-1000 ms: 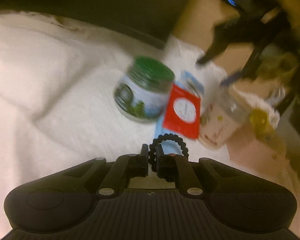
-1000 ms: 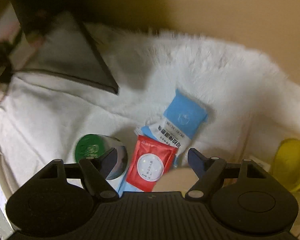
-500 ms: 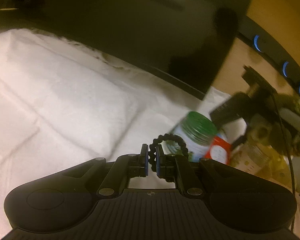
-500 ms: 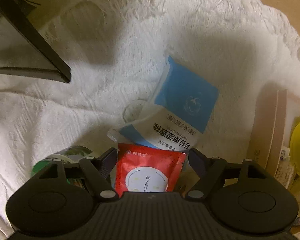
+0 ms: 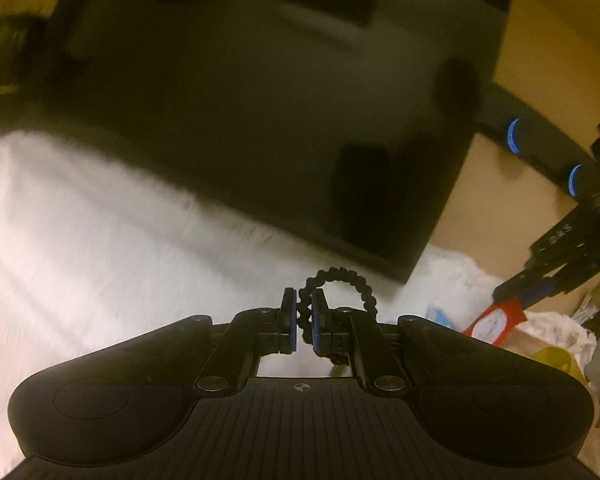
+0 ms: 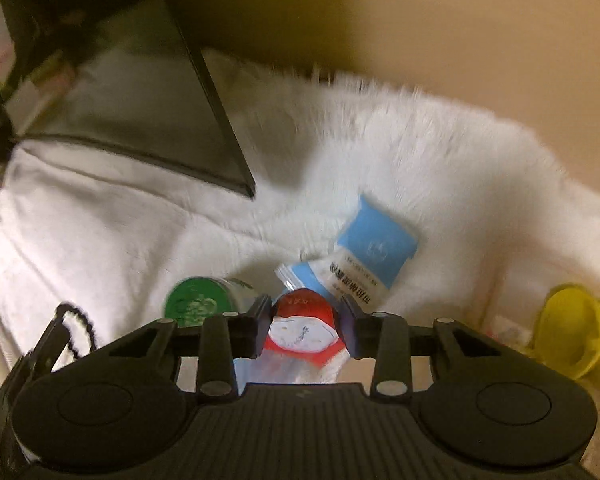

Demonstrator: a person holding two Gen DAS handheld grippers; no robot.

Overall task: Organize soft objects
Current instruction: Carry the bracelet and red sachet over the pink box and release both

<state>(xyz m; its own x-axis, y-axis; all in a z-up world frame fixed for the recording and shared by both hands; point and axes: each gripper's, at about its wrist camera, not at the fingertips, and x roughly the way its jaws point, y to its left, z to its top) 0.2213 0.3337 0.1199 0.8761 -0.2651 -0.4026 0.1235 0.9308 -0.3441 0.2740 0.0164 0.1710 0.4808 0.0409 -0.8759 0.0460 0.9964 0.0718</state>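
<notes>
Sachets are the soft goods here: a blue sachet lies flat on the white fleece, and a smaller red sachet sits between the fingers of the right gripper, whose jaws are closing on its two side edges. The left wrist view shows that red packet off the fleece under the gripper, so the pads appear to bear on it. Both look light, thin and limp; the glossy foil is probably slippery and will buckle if squeezed hard, so the sealed edges seem the best place to grip, with the flat face left free. A monitor, the biggest thing in the room, stands at the far side of the fleece with a tan wall behind it. Left of the red sachet lies a jar with a green lid, hard and no part of the soft lot. A yellow object rests at the right edge; what it is I cannot tell. Smallest is a black band, a springy beaded loop, pinched at one point between the near-touching fingers of the left gripper, above the left part of the fleece.
</notes>
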